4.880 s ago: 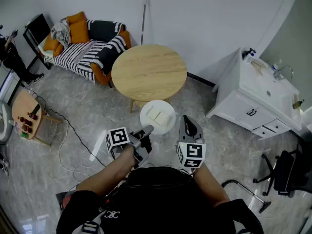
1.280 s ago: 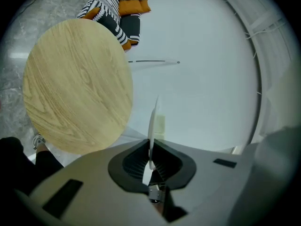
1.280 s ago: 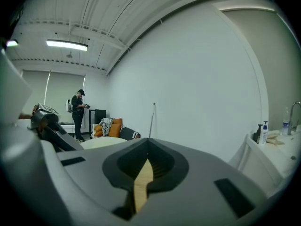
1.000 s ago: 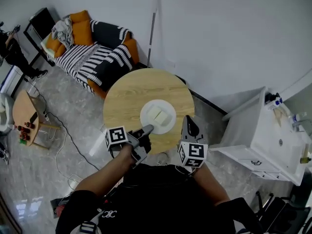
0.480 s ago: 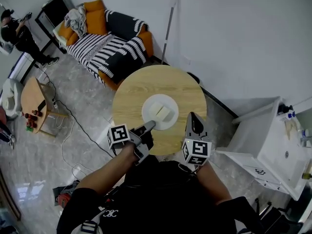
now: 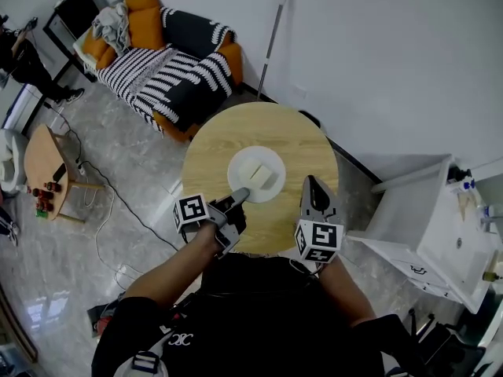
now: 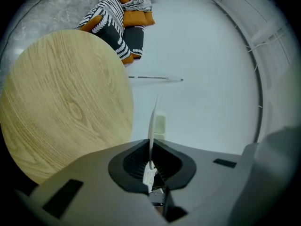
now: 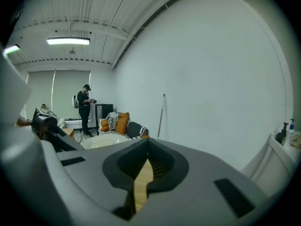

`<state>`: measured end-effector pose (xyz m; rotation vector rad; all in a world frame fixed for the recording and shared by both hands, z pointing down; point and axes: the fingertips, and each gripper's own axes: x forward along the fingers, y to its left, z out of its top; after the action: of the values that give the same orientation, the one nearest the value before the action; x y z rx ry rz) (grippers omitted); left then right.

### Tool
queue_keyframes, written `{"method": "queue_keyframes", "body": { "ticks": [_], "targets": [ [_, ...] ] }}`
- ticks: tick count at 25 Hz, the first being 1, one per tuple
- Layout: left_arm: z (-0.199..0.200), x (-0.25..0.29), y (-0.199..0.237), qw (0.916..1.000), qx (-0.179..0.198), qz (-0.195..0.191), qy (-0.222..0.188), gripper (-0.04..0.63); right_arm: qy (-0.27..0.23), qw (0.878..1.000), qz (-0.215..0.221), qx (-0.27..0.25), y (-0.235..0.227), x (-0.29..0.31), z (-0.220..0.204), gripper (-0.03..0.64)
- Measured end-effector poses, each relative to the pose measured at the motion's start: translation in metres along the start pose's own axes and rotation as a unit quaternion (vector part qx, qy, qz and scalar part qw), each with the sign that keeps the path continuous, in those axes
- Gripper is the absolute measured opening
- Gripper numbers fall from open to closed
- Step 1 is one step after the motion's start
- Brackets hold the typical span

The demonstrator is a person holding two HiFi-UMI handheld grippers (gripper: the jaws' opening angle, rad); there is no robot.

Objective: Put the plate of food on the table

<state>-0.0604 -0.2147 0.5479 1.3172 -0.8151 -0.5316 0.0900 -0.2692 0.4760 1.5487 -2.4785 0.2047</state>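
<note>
White plate [image 6: 238, 166], one only, hangs over the middle of the round wooden counter [image 6: 224, 140]. The left gripper [image 6: 240, 195] has its jaws clenched on the near rim, and in the left gripper view the rim runs edge-on between them. We count two pale food pieces [image 6: 252, 171] on the plate, side by side. The right gripper [image 6: 311, 184] hovers over the counter's near right edge, beside the plate and apart from it, with its jaws drawn together on nothing. We judge the carry as done, since the plate is above its target. What is left is lowering it flat, releasing the rim and backing the gripper away. We cannot tell for certain whether the plate already touches the wood. Tally: one counter, one plate, two food pieces, two grippers.
</note>
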Motion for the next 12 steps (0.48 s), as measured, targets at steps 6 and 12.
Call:
{"method": "queue_keyframes", "body": {
  "ticks": [6, 12],
  "targets": [
    [0.029, 0.000, 0.025, 0.9994, -0.027, -0.007, 0.022, 0.021, 0.027, 0.999, -0.025, 0.001, 0.013, 0.004, -0.010, 0.008],
    [0.054, 0.007, 0.061, 0.9988, -0.023, 0.005, 0.042, 0.021, 0.050, 0.998, -0.046, -0.002, 0.018, 0.001, -0.022, 0.008]
  ]
}}
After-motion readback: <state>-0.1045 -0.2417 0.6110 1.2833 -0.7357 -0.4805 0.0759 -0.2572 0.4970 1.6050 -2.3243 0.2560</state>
